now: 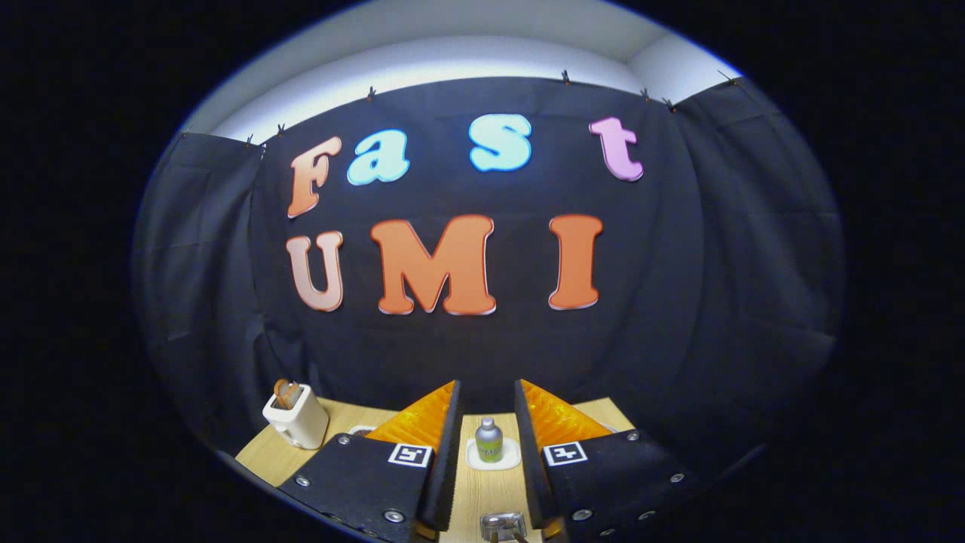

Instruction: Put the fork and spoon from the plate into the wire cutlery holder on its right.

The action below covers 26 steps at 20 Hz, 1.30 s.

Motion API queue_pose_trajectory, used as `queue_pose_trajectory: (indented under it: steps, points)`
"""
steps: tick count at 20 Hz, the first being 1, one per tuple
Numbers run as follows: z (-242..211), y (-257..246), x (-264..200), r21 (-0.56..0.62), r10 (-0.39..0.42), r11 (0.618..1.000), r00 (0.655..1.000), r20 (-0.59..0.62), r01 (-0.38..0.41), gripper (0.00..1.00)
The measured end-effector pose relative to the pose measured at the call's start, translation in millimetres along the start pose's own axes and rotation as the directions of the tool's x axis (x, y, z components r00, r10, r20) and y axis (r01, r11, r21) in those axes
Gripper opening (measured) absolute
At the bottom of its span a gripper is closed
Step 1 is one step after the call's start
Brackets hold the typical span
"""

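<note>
— Right, where's the gripper (pixel 487 452)?
— Held high, fingers apart, nothing between them; a small bottle (pixel 488 440) on its dish (pixel 492 459) lies beyond.
— Plate, cutlery, holder?
— Can't spot them; toaster (pixel 295 414) sits left on the table (pixel 265 455).

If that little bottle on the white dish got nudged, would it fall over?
Probably. The bottle stands upright, taller than wide, so a push up high may tip it. Being round, it would likely roll. It stands beyond the open tool, untouched.
</note>
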<state>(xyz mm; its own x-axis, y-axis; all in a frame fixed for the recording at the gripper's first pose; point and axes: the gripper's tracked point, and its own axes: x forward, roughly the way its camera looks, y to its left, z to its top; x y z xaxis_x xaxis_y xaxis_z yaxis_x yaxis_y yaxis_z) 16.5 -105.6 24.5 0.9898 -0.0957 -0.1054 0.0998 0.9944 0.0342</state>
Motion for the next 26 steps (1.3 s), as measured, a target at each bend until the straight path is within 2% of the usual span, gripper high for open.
queue_pose_trajectory:
  steps: [2, 3, 5, 6, 8, 10, 12, 16, 26]
  points:
    - [20, 1, -8, -0.017, -0.002, 1.0, 0.998, 0.067, 0.003, 0.53]
    - [27, 3, -12, -0.03, -0.004, 1.0, 0.996, 0.095, 0.007, 0.63]
    - [39, 7, -16, -0.046, -0.008, 0.999, 0.991, 0.137, 0.014, 0.74]
    - [31, 5, -24, -0.049, -0.001, 0.999, 0.988, 0.153, 0.009, 0.79]
    - [45, 17, -28, -0.063, 0.003, 0.998, 0.983, 0.182, 0.008, 0.87]
    - [54, 14, -30, -0.088, -0.028, 0.995, 0.972, 0.232, 0.05, 0.92]
    - [61, 17, -34, -0.092, -0.039, 0.994, 0.965, 0.259, 0.065, 0.94]
    - [58, 25, -39, -0.066, -0.008, 0.997, 0.963, 0.27, 0.027, 0.95]
    - [44, 23, -46, -0.062, -0.001, 0.998, 0.959, 0.283, 0.02, 0.96]
